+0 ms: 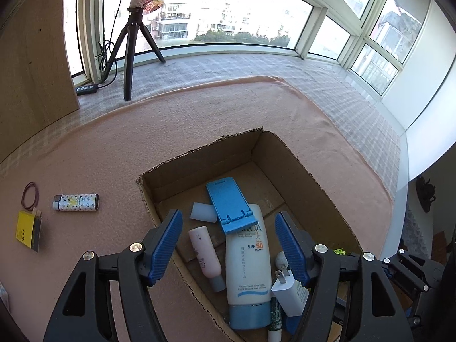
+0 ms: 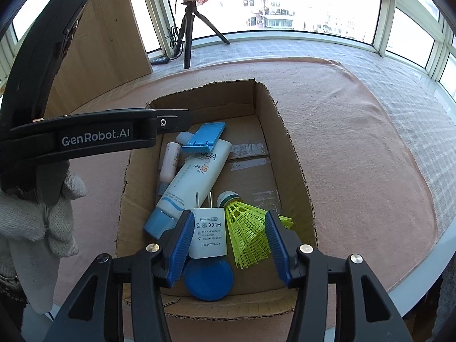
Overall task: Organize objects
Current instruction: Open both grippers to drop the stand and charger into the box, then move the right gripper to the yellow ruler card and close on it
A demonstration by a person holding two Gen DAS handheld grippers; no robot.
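Note:
An open cardboard box [image 1: 216, 162] [image 2: 205, 105] sits on a pink cloth. Inside lie a white sunscreen tube [image 1: 248, 265] [image 2: 196, 176], a blue phone stand [image 1: 230, 205] [image 2: 203, 136], a pink tube [image 1: 203, 253] [image 2: 169, 162], a white charger [image 1: 289, 293] [image 2: 208, 233], a yellow shuttlecock [image 2: 248, 228] and a blue round lid [image 2: 208, 280]. My left gripper [image 1: 228, 216] hangs open over the box, nothing between its pads. My right gripper [image 2: 228, 215] is open above the box's near end, with the charger and shuttlecock lying below its jaws.
Left of the box on the cloth lie a patterned lighter [image 1: 75, 201], rubber bands [image 1: 30, 196] and a small yellow box [image 1: 28, 229]. A black tripod [image 1: 131, 45] stands by the window, a wooden board [image 1: 34, 57] at the far left. A gloved hand [image 2: 37, 213] holds the left gripper.

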